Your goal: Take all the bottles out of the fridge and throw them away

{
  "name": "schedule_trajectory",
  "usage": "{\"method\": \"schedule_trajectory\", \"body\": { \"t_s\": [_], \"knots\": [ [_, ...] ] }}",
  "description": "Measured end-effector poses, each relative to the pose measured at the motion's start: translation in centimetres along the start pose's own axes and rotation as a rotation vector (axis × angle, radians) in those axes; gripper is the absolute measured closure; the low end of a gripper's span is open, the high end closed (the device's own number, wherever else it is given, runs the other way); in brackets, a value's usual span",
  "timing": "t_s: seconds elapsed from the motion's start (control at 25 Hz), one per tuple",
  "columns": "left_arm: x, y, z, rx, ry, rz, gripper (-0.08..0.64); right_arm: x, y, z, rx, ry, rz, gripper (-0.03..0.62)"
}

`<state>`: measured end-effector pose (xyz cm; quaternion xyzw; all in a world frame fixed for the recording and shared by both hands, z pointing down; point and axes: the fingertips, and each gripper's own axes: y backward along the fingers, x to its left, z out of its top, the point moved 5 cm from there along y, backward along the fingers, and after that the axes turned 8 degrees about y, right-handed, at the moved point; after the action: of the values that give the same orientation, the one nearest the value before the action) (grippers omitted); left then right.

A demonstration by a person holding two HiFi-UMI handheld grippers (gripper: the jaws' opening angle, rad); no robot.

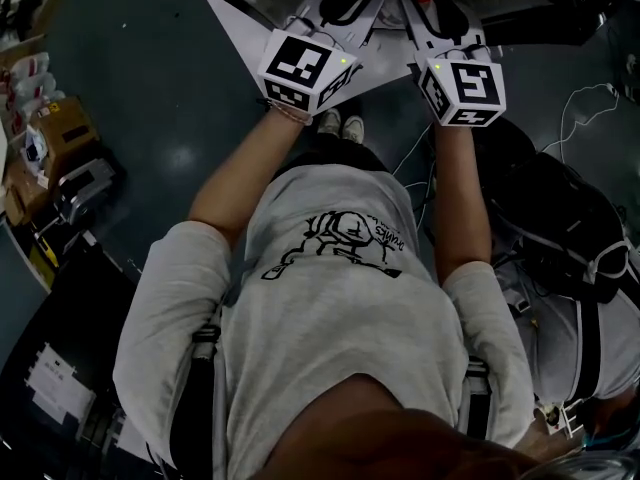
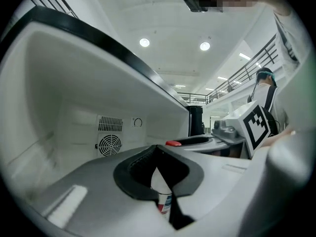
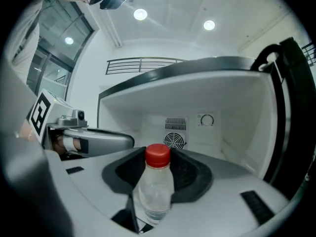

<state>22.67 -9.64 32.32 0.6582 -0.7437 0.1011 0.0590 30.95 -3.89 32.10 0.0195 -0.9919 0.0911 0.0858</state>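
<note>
Both grippers are poking level into the open fridge (image 3: 237,102), the white one with the round fan grille (image 3: 174,140) on the back wall.

The right gripper (image 3: 157,201) has its jaws clamped on the lower part of a clear bottle (image 3: 156,189). It's standing pretty much upright, long axis vertical, red cap (image 3: 158,155) pointing up. The whole neck and cap stick out above the jaws. From the head view you look straight down on that cap, just past the right gripper's marker cube (image 1: 462,88), so yeah, cap to the ceiling.

The left gripper (image 2: 159,184) is squeezed down about as tight as it goes, with a second bottle (image 2: 164,197) pinched in the slot between the jaws. You only see a sliver of it: a pale bit on top and a red-and-blue label below. It seems to run up and down in the left gripper view, but I can't tell which end the cap is on.

The two grippers are side by side, close but not touching, out in front of the person's grey T-shirt (image 1: 340,298).
</note>
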Motion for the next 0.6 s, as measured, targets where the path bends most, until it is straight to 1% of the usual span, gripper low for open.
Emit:
{"method": "schedule_trajectory", "body": {
  "t_s": [0.4,0.6],
  "knots": [
    [-2.3,1.9,1.0,-0.011,0.035,0.008,0.551,1.3,3.1,1.9,-0.008,0.003,0.022,0.436],
    [-3.1,3.0,2.0,-0.020,0.036,0.007,0.551,1.7,4.4,2.6,-0.010,-0.008,0.020,0.436]
  ]
}}
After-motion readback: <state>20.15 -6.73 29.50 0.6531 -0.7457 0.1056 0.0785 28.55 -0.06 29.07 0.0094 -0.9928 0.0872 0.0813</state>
